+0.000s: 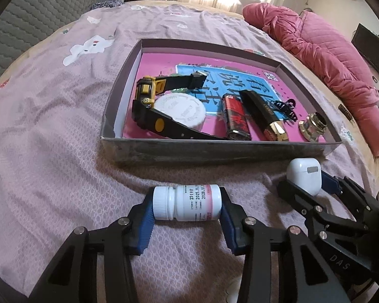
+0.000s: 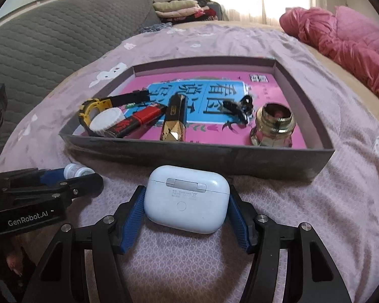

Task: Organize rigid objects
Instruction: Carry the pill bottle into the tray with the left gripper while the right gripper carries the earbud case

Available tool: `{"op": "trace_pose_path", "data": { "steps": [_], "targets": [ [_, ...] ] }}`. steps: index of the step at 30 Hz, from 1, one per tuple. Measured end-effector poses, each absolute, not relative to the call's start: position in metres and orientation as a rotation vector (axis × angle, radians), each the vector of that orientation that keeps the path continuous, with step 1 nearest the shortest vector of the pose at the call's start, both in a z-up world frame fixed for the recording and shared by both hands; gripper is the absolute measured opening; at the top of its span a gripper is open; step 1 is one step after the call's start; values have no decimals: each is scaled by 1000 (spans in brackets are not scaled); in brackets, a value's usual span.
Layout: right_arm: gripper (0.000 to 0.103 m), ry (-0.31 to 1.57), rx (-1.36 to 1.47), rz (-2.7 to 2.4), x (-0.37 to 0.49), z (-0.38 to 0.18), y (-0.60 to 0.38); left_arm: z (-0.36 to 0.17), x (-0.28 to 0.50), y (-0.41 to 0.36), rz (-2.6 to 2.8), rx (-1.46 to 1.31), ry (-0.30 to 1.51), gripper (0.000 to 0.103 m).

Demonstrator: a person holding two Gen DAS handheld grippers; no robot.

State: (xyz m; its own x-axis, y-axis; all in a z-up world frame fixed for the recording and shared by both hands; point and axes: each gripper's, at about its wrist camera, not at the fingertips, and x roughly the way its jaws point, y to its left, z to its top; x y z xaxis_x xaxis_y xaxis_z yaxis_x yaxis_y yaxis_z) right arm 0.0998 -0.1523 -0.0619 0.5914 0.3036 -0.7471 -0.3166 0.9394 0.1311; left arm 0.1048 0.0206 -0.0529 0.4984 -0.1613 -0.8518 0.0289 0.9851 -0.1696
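A white pill bottle (image 1: 187,203) lies sideways between the blue pads of my left gripper (image 1: 187,205), which is shut on its cap and base just above the pink bedspread. My right gripper (image 2: 187,202) is shut on a white earbud case (image 2: 187,198), hinge side facing the camera. Both are also visible from the other hand's view: the earbud case (image 1: 304,176) at the right, the pill bottle (image 2: 74,170) at the left. Just beyond both stands a shallow grey box (image 1: 214,151) lined with a pink and blue sheet.
In the box (image 2: 189,155) lie a yellow-black watch (image 1: 149,98), a white lid (image 1: 182,112), a red lighter (image 1: 233,116), a black-gold lipstick (image 1: 262,113), a black hair clip (image 1: 286,108) and a brass fitting (image 1: 312,126). A pink quilted jacket (image 1: 315,55) lies at the right; a grey cushion (image 2: 50,40) stands at the left.
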Motion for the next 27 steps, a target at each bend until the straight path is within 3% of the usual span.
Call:
{"op": "trace_pose_path", "data": {
  "steps": [13,27],
  "targets": [
    [63,783,13,363,90,-31,-168,-15,88,11,-119,-83,903,46],
    [63,747,39,403,106,-16,-169,-10,117,13,-103,-120,874,46]
  ]
}}
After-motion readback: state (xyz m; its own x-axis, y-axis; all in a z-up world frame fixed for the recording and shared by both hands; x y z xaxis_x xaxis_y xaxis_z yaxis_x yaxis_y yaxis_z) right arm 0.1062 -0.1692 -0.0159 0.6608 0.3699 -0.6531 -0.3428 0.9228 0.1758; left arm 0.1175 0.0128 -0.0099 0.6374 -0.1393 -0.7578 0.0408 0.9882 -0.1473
